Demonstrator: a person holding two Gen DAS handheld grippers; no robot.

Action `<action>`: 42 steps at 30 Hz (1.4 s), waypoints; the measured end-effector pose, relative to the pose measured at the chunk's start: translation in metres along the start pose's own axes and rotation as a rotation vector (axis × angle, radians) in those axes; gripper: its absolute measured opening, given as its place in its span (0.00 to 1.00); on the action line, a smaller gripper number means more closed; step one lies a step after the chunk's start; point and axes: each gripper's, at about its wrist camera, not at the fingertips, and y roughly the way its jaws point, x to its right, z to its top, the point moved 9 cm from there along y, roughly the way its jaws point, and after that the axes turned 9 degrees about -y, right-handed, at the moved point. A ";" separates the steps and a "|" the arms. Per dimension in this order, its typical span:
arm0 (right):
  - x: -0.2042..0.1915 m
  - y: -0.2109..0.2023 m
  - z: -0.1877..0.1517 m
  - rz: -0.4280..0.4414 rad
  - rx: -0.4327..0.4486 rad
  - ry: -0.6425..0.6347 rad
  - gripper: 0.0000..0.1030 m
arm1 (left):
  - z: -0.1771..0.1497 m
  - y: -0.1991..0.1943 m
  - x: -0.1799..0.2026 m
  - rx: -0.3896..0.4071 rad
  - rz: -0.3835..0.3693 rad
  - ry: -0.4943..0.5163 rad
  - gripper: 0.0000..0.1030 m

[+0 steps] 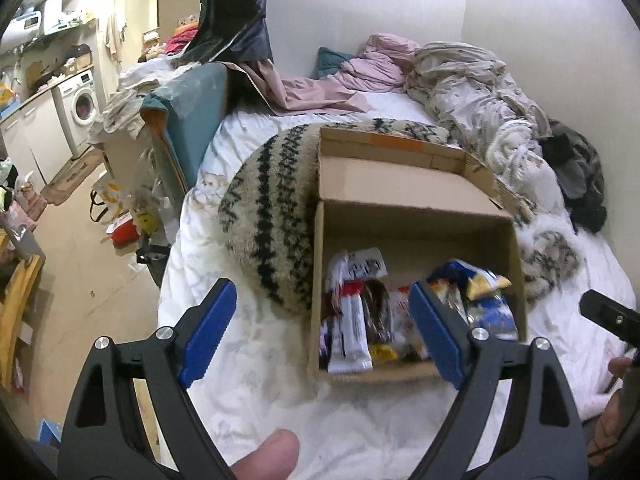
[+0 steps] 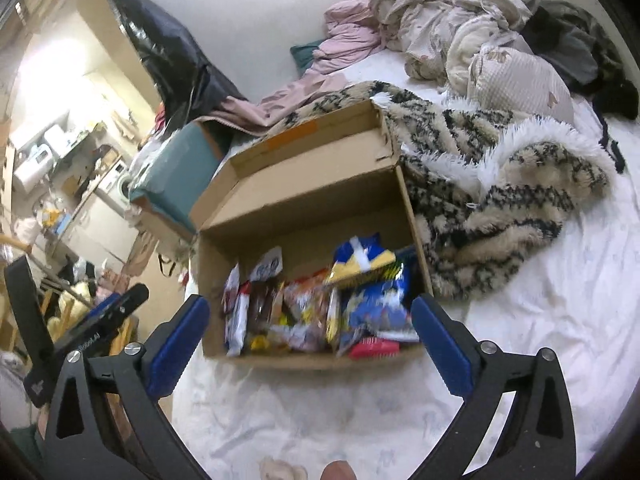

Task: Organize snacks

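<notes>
Right wrist: snack bars [image 2: 244, 312] seemingly stand upright in box [image 2: 304, 216]; both jaws spread, empty.

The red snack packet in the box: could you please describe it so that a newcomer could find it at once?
On the white bed stands an open cardboard box of snacks, beside a furry patterned blanket. The red packet lies flat at the box's near edge, on the blanket side, below the blue bags. It is the only wholly red packet there.

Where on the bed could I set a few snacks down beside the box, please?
The white sheet in front of the cardboard box is bare, as is the patch to its right below the fuzzy patterned blanket. Behind and beside the box, blanket and crumpled bedding crowd the bed.
</notes>
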 end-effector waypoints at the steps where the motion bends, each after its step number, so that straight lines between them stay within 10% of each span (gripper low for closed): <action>1: -0.003 -0.004 -0.004 -0.011 -0.001 -0.017 1.00 | -0.006 -0.006 -0.001 -0.006 -0.009 -0.002 0.83; 12: -0.010 -0.025 -0.074 -0.021 -0.032 0.024 1.00 | -0.072 -0.031 -0.012 -0.062 0.028 -0.002 0.96; 28: -0.022 -0.054 -0.045 -0.218 0.212 -0.170 1.00 | -0.049 -0.060 -0.007 0.118 0.029 0.021 1.00; 42: -0.025 -0.036 -0.052 -0.203 0.149 -0.180 1.00 | -0.052 -0.056 -0.004 0.112 0.027 0.021 1.00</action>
